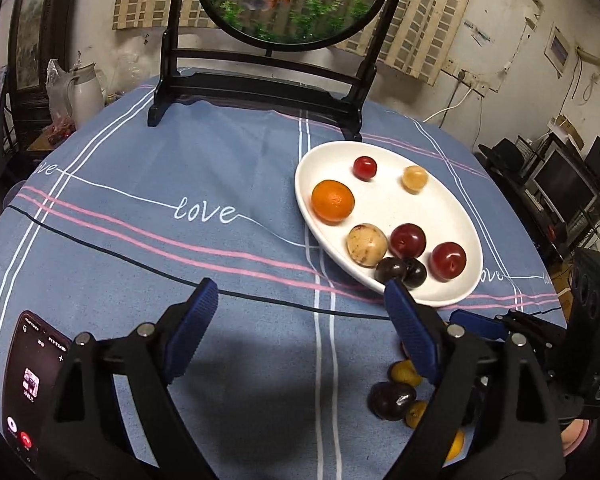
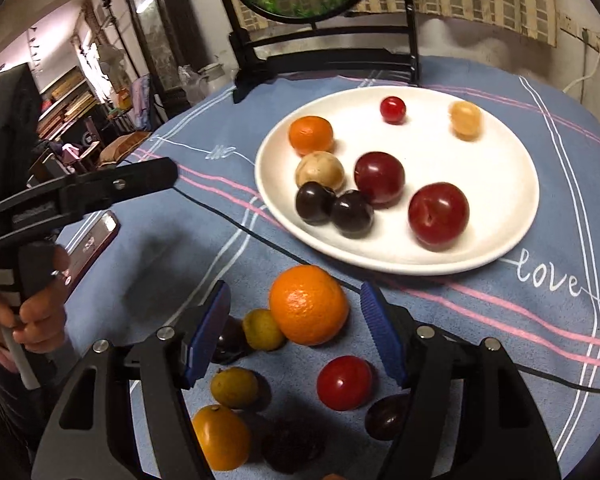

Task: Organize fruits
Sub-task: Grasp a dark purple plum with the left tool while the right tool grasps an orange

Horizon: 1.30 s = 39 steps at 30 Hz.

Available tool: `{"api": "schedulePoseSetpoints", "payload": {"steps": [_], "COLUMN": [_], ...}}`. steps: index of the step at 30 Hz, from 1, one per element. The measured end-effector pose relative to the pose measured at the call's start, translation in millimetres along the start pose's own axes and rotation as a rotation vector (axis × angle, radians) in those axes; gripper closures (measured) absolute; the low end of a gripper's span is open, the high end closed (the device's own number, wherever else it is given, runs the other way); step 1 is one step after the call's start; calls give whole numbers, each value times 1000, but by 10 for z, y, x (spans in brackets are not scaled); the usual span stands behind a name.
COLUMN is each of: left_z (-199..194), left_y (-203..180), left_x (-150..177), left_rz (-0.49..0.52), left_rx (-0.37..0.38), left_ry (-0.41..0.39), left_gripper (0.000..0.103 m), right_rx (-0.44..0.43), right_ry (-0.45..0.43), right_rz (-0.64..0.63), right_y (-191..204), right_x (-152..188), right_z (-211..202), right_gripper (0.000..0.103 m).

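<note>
Left gripper [image 1: 296, 292]: jaws wide, empty, above the cloth.
Right gripper [image 2: 296, 304]: jaws wide, flanking the loose orange [image 2: 308, 305], not touching.
Plate [image 2: 500, 240]: holds eight fruits.

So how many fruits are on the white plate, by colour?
On the white plate:
Orange: 1
Small bright red: 1
Pale yellow: 1
Tan speckled: 1
Dark red: 2
Near-black: 2
Total: 8
</note>
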<state>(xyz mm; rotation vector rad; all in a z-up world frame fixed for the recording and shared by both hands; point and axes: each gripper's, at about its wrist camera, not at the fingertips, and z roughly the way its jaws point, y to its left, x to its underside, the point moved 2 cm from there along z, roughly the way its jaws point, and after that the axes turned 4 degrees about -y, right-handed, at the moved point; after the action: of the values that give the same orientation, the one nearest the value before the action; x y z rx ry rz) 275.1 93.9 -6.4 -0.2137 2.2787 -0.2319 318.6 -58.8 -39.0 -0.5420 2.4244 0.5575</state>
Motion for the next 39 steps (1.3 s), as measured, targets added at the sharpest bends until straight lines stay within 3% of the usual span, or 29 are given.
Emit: {"api": "schedulePoseSetpoints", "payload": {"steps": [3,7,9,14,17,20,21,23,26,39], "left_z": [-17,-12,-17,-13,18,52,64,81,124,297], "left_y": [-23,-30,-36,-61,-101,-190,-240,-321,-439,-611], "left_x": [-2,3,2,21,77,188,250,332,459,686], "left_rz": [16,21,25,48,83,149,180,227,266,304], "left_rx": [-20,-20,-27,-22,9,104,135,178,261,307], "left_ry": [-11,-9,-12,-5,31,93,116,147,211,314], "left_gripper": [16,16,16,16,16,18,20,38,54,71], "right_rx": [16,26,23,-1,-68,-93,-94,-99,-91,-80], "right_ry": [15,47,68,72,54,17,2,-5,-6,-21], "right_rz": [5,30,43,89,139,147,141,140,142,150], "right_y": [3,-28,-41,-108,-154,-135,-123,-114,-120,-148], "right_x": [8,8,15,25,15,-13,-18,-16,20,24], "right_z": [35,106,142,98,-54,-212,-275,-328,-372,-403], "right_gripper": [36,43,53,59,59,59,59,59,59,59]}}
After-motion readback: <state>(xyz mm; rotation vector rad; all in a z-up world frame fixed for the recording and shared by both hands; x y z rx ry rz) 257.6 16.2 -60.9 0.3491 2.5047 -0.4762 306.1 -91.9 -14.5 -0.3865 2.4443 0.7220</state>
